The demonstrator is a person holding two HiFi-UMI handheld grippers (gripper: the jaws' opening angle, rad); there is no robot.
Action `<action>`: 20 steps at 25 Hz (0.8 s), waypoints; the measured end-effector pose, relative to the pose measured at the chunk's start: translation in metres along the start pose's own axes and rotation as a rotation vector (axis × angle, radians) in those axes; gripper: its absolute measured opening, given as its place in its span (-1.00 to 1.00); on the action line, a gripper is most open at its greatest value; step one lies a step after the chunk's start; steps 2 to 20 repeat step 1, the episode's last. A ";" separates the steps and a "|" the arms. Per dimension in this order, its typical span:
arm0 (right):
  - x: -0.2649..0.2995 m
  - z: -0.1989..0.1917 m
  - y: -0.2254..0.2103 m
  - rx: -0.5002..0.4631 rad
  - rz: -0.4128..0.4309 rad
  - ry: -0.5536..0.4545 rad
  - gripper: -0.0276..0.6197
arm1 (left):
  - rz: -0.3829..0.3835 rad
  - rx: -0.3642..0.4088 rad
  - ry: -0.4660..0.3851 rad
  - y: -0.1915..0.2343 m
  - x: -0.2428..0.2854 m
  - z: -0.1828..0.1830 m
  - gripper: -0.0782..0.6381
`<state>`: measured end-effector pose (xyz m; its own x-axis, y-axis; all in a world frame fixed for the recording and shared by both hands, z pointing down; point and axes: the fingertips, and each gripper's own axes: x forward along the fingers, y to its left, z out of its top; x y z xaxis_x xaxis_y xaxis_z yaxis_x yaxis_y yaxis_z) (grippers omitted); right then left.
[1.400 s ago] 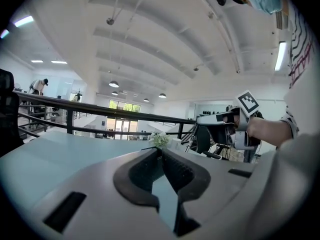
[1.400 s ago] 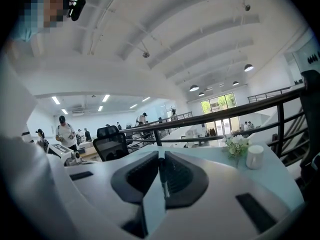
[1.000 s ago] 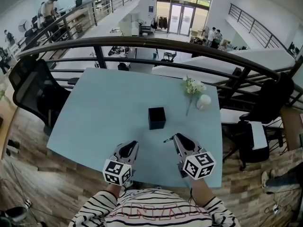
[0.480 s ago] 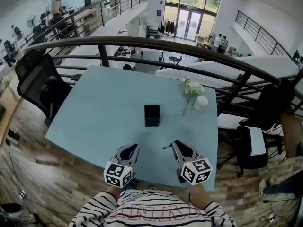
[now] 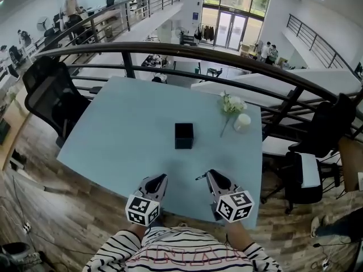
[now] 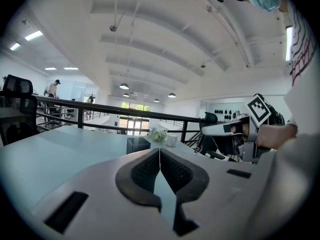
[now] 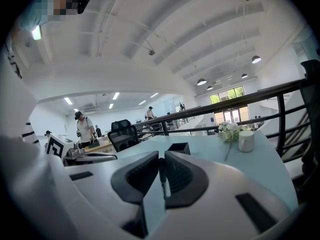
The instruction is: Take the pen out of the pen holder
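Pale blue worktop (image 5: 122,132) fills most of my head view, with a black office chair (image 5: 51,98) standing just off its left edge. At the near edge on the left I have the left gripper (image 5: 159,178), pointing across the worktop; in its own view its jaws sit pressed together with nothing between them. Further in, near the middle of the worktop, stands the black pen holder (image 5: 184,135), a small open-topped cube well apart from both grippers, and I cannot see into it from here. Right of that, at the near edge, is the right gripper (image 5: 209,174), and its jaws are narrowed onto a thin dark pen (image 7: 160,170) that lies along the gap between the pads, its end poking out to the left of the jaws in the head view. At the far right corner lie a sprig of white flowers (image 5: 231,104) and, just beside it, a small white cup (image 5: 243,122).
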<state>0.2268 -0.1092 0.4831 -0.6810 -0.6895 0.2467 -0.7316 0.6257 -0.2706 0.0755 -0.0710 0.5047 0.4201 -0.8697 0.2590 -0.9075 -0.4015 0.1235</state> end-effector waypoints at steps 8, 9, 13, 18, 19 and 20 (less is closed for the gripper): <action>0.000 0.000 -0.001 0.000 0.001 0.002 -0.75 | 0.002 0.000 0.002 -0.001 0.000 0.000 -0.70; 0.000 0.000 -0.001 0.000 0.001 0.002 -0.75 | 0.002 0.000 0.002 -0.001 0.000 0.000 -0.70; 0.000 0.000 -0.001 0.000 0.001 0.002 -0.75 | 0.002 0.000 0.002 -0.001 0.000 0.000 -0.70; 0.000 0.000 -0.001 0.000 0.001 0.002 -0.75 | 0.002 0.000 0.002 -0.001 0.000 0.000 -0.70; 0.000 0.000 -0.001 0.000 0.001 0.002 -0.75 | 0.002 0.000 0.002 -0.001 0.000 0.000 -0.70; 0.000 0.000 -0.001 0.000 0.001 0.002 -0.75 | 0.002 0.000 0.002 -0.001 0.000 0.000 -0.70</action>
